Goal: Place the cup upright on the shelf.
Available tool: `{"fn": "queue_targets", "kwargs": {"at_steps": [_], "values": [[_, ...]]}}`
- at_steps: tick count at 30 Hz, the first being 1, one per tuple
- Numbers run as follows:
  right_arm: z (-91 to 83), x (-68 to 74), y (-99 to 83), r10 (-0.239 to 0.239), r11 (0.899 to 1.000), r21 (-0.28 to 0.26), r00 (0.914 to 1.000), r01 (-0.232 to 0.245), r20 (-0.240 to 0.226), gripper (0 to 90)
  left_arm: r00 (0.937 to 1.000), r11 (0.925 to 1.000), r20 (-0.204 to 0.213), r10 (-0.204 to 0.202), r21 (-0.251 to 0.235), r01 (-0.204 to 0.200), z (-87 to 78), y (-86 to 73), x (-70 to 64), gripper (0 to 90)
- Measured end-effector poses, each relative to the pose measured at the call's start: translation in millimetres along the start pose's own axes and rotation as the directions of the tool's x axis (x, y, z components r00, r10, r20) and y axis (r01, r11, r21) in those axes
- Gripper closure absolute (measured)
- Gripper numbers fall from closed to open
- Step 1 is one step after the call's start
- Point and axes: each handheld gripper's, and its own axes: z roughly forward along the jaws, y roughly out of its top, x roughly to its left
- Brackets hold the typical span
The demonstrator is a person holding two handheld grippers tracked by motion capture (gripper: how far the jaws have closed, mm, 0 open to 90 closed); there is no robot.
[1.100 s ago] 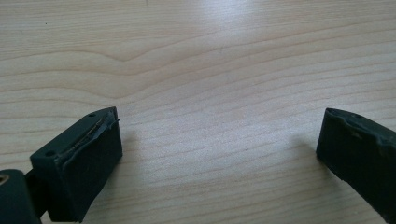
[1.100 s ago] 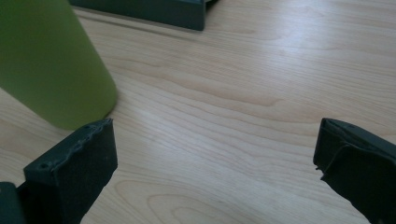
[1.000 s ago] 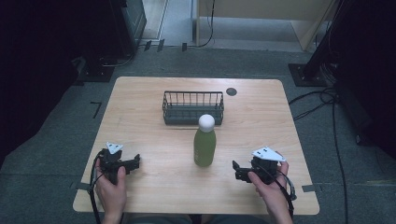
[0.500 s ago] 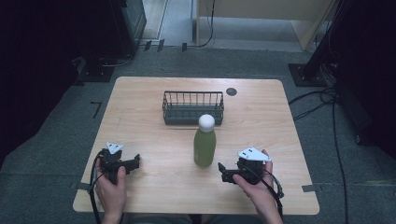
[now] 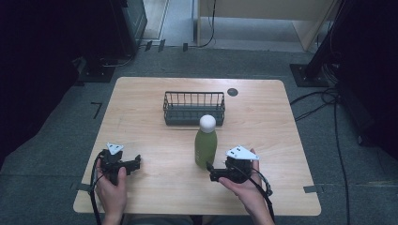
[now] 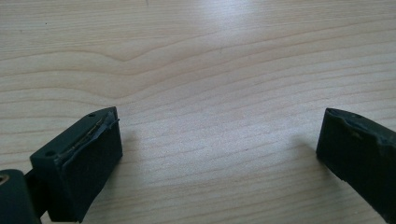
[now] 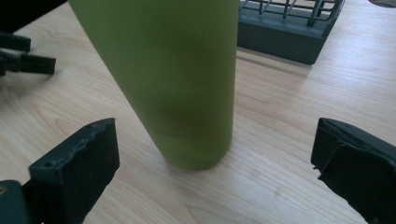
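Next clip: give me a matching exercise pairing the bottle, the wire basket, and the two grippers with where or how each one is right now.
Things:
1. green bottle
2. wire basket
3. left gripper
4. right gripper

States:
A. open over bare wood, away from the bottle
B. upright at the table's middle, white cap on
C. open, jaws pointing at the bottle's base, not touching it
D. dark, beyond the bottle

Pairs: 1-B, 2-D, 3-A, 4-C

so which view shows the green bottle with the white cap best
The high view: the green bottle with the white cap stands there whole, upright before the dark wire basket. The right gripper view gives its lower body large between open jaws, cap cut off. The left gripper view faces bare wooden table.
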Motion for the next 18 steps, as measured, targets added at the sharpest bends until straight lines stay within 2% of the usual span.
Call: {"fn": "queue_targets", "kwargs": {"at_steps": [18], "values": [[18.9,17.7,13.7,-0.012,0.999,-0.052,0.9999,0.011,-0.010,14.2,1.0000,1.0000,0.000,0.000,0.000,0.000,0.0,0.0,0.0,0.8]]}}
